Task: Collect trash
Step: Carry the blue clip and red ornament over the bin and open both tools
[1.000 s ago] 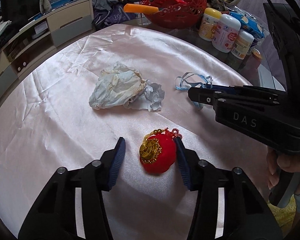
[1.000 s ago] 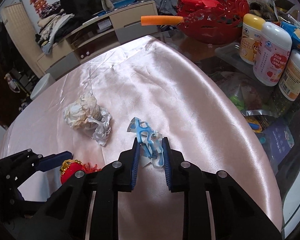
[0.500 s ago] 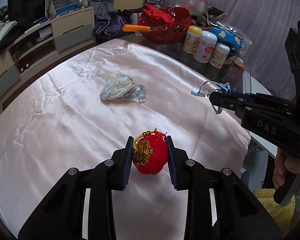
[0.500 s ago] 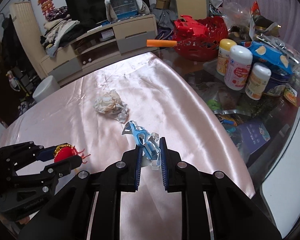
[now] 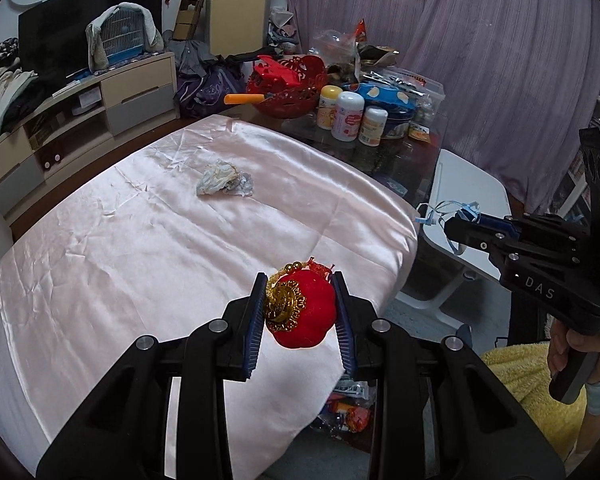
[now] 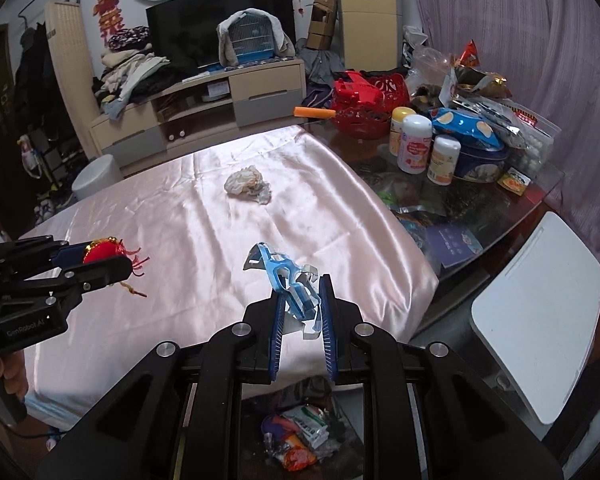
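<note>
Two grippers are in view, each clamped on one piece of trash and held in the air above the near edge of the pink satin tablecloth (image 5: 140, 240). The left gripper (image 5: 300, 312), whose jaws have just been closing, pinches a single red lantern ornament (image 5: 306, 316) between its blue pads; the ornament's gold filigree cap faces left toward the left pad, so its short axis lies across the jaws, and its red tassel threads show at the top. The right gripper (image 6: 300, 312) is closed tight on one crumpled piece of blue-and-clear plastic packaging (image 6: 286, 280), whose long axis runs up and away from the jaws, leaning toward the upper left. One crumpled tissue wad (image 5: 224, 179) lies alone on the cloth, well apart from both grippers. At the far end of the table (image 6: 480, 216) stand three white bottles (image 6: 416, 142), touching or just beside each other, with one red basket (image 5: 288, 84) behind them. Below the table edge, several wrappers (image 6: 296, 436) lie on the floor; I cannot count them exactly.
</note>
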Motion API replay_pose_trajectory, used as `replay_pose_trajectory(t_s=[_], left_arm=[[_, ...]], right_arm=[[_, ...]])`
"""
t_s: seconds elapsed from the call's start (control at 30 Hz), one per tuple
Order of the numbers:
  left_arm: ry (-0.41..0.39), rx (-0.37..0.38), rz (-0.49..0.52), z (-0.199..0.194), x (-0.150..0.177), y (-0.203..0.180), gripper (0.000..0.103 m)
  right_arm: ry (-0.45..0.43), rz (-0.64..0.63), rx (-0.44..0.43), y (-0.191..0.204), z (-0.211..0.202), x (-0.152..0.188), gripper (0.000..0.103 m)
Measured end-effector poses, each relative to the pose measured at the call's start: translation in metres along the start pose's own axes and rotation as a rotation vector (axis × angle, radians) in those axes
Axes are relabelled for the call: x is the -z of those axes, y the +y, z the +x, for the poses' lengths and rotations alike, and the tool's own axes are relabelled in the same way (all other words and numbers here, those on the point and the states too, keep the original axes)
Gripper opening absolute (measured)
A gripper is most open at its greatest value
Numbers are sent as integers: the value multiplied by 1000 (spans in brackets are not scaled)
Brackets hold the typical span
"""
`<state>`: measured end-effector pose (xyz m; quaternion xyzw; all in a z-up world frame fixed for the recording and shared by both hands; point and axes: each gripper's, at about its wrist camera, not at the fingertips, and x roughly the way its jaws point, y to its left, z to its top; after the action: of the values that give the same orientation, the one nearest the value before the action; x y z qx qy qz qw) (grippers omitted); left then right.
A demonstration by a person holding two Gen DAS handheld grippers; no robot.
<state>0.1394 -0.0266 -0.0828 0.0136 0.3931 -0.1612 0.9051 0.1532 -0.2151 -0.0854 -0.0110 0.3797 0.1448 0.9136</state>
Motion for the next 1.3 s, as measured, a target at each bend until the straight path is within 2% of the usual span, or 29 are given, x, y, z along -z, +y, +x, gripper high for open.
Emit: replay_pose_trajectory(t_s=[0.27,0.5,0.7,0.97,1.1,1.3], left_arm=[[64,57,14,3,56,-30,30],[159,116,15,30,104,-49,30],[244,123,2,62,138,-59,30],[338,122,-3,95,162,-73,30],[379,121,9,109,166,-78,30],[387,124,13,117,161,-80,30]], right_arm=[[56,75,-6,-4,-17,64,18],[120,125,20,-10,-16,113,18],[183,197,2,-19,-1,146,18],[314,276,-13,-30,35,175,20],[333,292,-18,-33,42,177,21],[336,302,-26,-35,47,174,22]])
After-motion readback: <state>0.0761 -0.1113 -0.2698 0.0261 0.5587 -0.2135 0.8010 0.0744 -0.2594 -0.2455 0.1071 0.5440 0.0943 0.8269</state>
